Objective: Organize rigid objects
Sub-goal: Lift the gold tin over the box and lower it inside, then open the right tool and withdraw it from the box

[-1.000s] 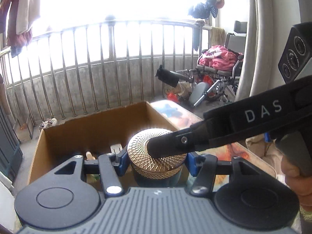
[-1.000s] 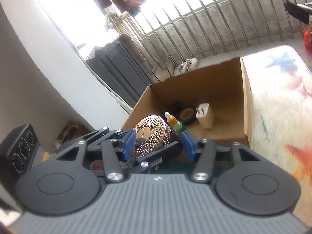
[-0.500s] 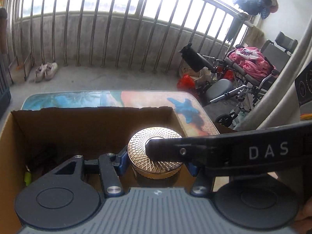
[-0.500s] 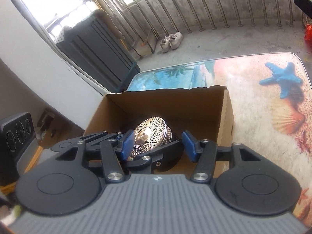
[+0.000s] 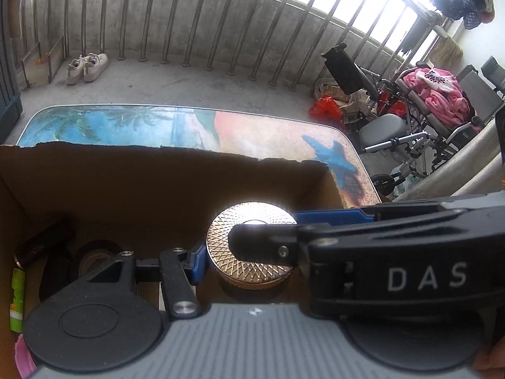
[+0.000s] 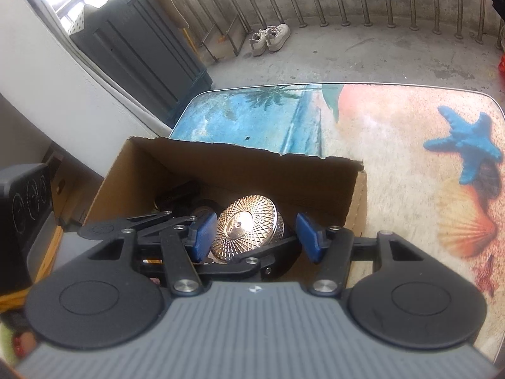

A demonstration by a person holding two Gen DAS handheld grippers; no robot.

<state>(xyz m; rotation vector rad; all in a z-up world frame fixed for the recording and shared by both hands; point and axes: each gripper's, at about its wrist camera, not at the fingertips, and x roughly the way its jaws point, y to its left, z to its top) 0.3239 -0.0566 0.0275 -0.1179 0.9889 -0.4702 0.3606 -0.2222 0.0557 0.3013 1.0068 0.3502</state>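
Gold-lidded jar (image 5: 252, 246) is what I'm moving here, a short round thing with a criss-cross patterned lid and a dark body, and it's sitting inside the cardboard box (image 5: 157, 183), toward the box's right end as my left camera sees it. My left gripper (image 5: 249, 252) looks clamped on it: one blue pad is tight against the lid's left edge, though the other pad is hidden behind the right gripper's arm, which crosses right over the lid. From the left view the lid faces pretty much straight up at the lens, so the jar's axis runs up-down; from the right camera the lid (image 6: 244, 227) looks tipped toward me and a bit left, but that may just be my angle. My right gripper (image 6: 255, 233) has its blue pads standing clear on both sides of the jar, not touching, and they're spreading apart. Rest of the box has a dark tape roll (image 5: 94, 257), a dark tube (image 5: 41, 248) and a green bottle (image 5: 16, 300) at the left end. Box sits on the beach-print table (image 6: 394, 145), starfish (image 6: 467, 145) off to the right.
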